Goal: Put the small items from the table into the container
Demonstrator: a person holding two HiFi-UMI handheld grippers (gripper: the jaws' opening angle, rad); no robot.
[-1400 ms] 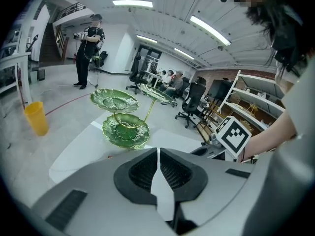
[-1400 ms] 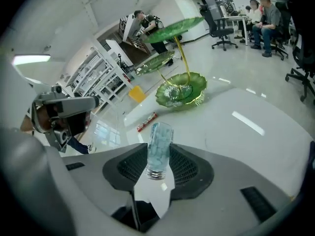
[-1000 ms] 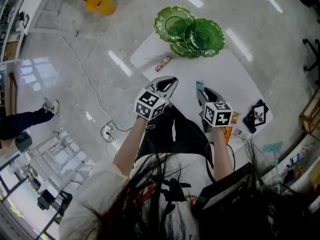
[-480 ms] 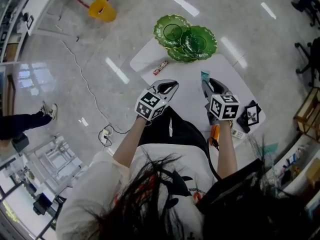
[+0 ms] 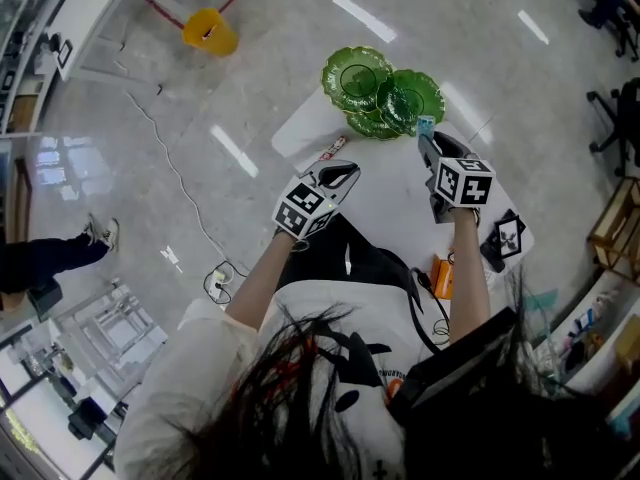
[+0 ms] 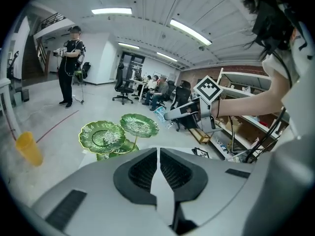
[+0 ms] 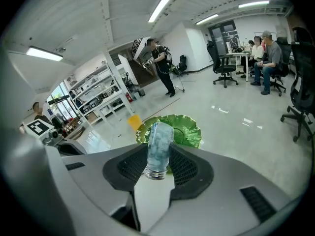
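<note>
A green tiered dish set (image 5: 385,93) stands at the far end of the white table (image 5: 385,198). My right gripper (image 5: 432,140) is shut on a small clear packet of blue pieces (image 5: 426,125), held in the air just short of the dishes. In the right gripper view the packet (image 7: 159,136) sticks up between the jaws of the gripper (image 7: 158,156), with a green dish (image 7: 179,129) behind it. My left gripper (image 5: 343,171) hovers over the table's near left, shut with nothing in it (image 6: 157,151). A red snack bar (image 5: 333,149) lies near it.
An orange item (image 5: 443,278) and black-and-white packets (image 5: 505,238) lie at the table's near right edge. A yellow cone (image 5: 210,32) and a cable (image 5: 175,168) are on the floor to the left. People stand and sit farther off in the room (image 6: 69,65).
My right gripper has carried the blue packet up and away from me, toward the green dishes. The left gripper has risen a little and stays shut.
</note>
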